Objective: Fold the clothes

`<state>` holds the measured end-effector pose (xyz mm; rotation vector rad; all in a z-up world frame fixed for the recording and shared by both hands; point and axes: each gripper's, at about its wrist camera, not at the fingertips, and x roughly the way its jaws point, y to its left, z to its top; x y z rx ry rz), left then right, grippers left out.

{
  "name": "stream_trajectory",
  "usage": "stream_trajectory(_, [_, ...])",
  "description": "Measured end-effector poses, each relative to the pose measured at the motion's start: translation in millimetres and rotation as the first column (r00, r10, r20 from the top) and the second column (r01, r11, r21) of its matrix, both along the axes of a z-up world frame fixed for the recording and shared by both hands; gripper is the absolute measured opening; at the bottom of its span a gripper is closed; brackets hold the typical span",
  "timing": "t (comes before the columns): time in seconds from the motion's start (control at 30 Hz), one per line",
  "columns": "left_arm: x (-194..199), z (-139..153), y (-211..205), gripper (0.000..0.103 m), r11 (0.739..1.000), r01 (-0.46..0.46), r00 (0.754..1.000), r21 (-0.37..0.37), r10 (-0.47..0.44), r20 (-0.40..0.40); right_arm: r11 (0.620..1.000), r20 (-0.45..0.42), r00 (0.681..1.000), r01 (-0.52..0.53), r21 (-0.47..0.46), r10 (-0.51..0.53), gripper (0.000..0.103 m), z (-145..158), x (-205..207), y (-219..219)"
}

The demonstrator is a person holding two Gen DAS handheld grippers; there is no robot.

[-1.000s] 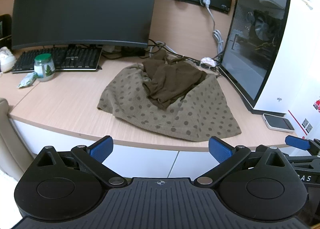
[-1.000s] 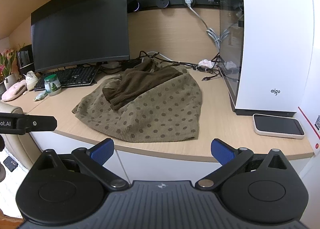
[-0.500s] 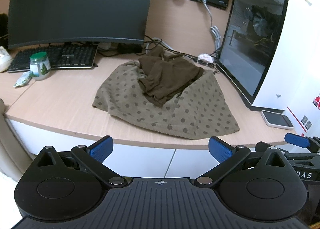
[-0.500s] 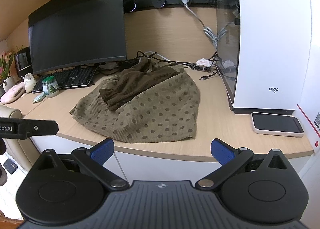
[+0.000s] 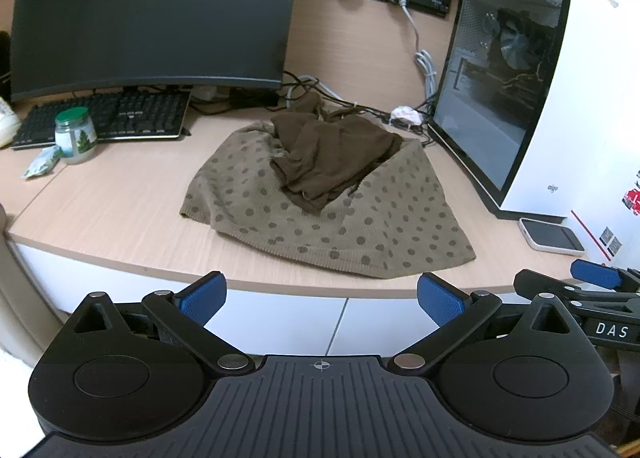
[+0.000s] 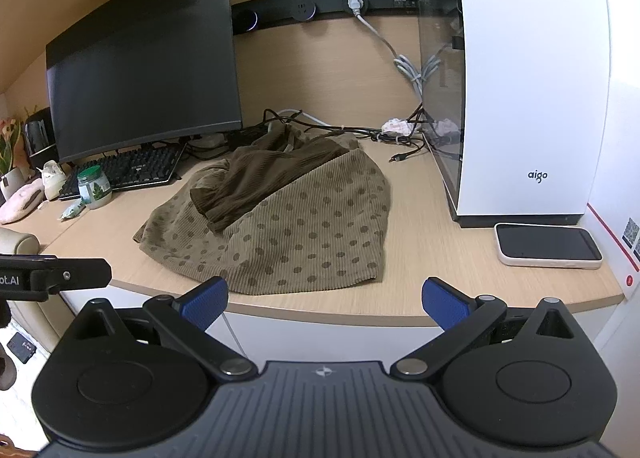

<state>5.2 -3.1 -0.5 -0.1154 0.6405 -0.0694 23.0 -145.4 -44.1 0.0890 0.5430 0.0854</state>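
A crumpled olive garment with brown dots (image 5: 320,214) (image 6: 296,234) lies in a heap on the wooden desk (image 5: 120,210) (image 6: 416,202), its dark brown part (image 5: 332,154) (image 6: 260,178) bunched on top. My left gripper (image 5: 320,294) hangs open in front of the desk's near edge, short of the cloth, with nothing between its blue pads. My right gripper (image 6: 324,298) is open too, just before the desk edge near the garment's hem. The right gripper's tip (image 5: 596,276) shows at the left view's right side.
A black monitor (image 5: 152,14) and keyboard (image 5: 116,120) stand at the back left, with a green-lidded jar (image 5: 76,136) beside them. A white computer case (image 6: 520,90) fills the right, a phone (image 6: 548,246) lies before it, and cables (image 6: 404,138) trail behind the garment.
Both grippers have crept a little closer to the desk and risen slightly, so the garment sits nearer in view. Both stay open and the cloth has not moved.
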Motion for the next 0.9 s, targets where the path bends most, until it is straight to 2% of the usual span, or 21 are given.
stream_trajectory(0.9, [5.7,-6.5,4.9,0.103,1.000,0.010,0.999,-0.006,-0.011,-0.035,1.000,-0.042,0.999,0.001,-0.012,-0.002,0.103,-4.0,8.0,5.0])
